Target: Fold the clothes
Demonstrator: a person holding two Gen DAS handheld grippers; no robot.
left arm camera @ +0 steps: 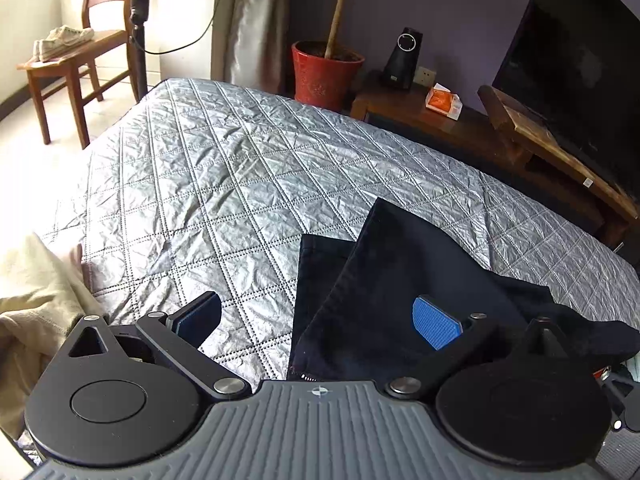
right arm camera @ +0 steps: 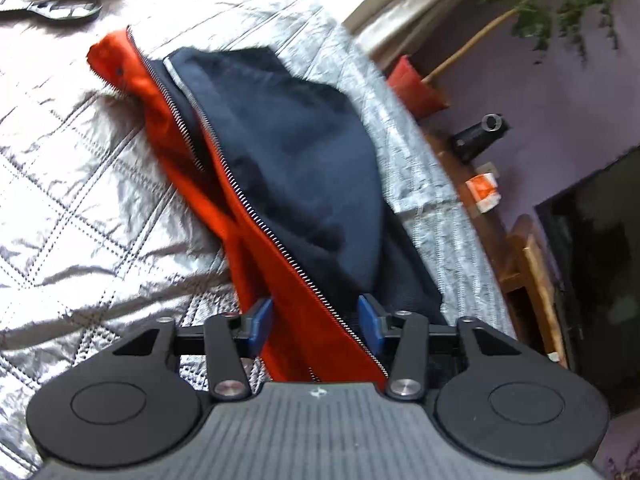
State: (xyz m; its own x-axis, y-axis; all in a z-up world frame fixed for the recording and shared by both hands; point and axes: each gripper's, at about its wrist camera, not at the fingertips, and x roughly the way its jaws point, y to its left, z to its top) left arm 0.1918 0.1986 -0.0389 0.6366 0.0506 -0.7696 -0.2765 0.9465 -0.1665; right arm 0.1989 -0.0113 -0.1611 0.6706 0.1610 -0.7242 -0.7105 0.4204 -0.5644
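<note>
On silver quilted bedspread [left arm camera: 224, 168], navy-orange jacket [right arm camera: 288, 168], left tongs [left arm camera: 318, 322] apart, right tongs [right arm camera: 316, 322] apart around it.

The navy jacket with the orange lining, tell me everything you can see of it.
The jacket is dark navy fabric outside with a bright orange lining and a metal zipper, unzipped. It lies rumpled on the quilted silver bedspread. Its orange edge runs between the fingers of the right gripper, whose jaws stand apart. The left gripper hangs open over its dark cloth.
</note>
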